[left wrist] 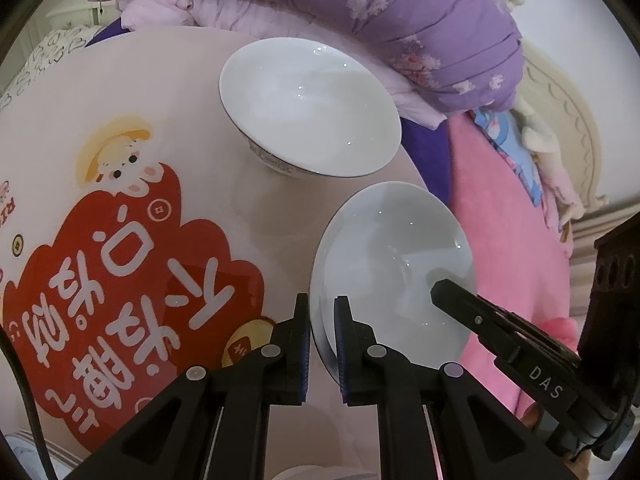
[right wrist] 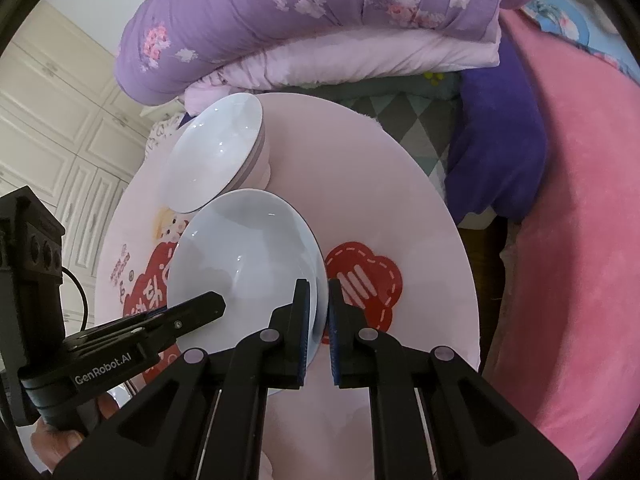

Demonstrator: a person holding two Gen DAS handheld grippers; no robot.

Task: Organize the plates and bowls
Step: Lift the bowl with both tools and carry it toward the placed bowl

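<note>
- A round pink table (left wrist: 192, 92) stands by a bed piled with a purple quilt (left wrist: 360, 12).
- 1 big bowl (left wrist: 308, 108) sits upright on the table, just beyond a smaller one.
- The small bowl (left wrist: 394, 268) is raised and tilted, with both grippers on opposite rims.
- The left gripper (left wrist: 322, 344) pinches its near rim.
- The right gripper (right wrist: 319, 328) clamps the other rim, so the big bowl lies straight ahead for stacking.
</note>
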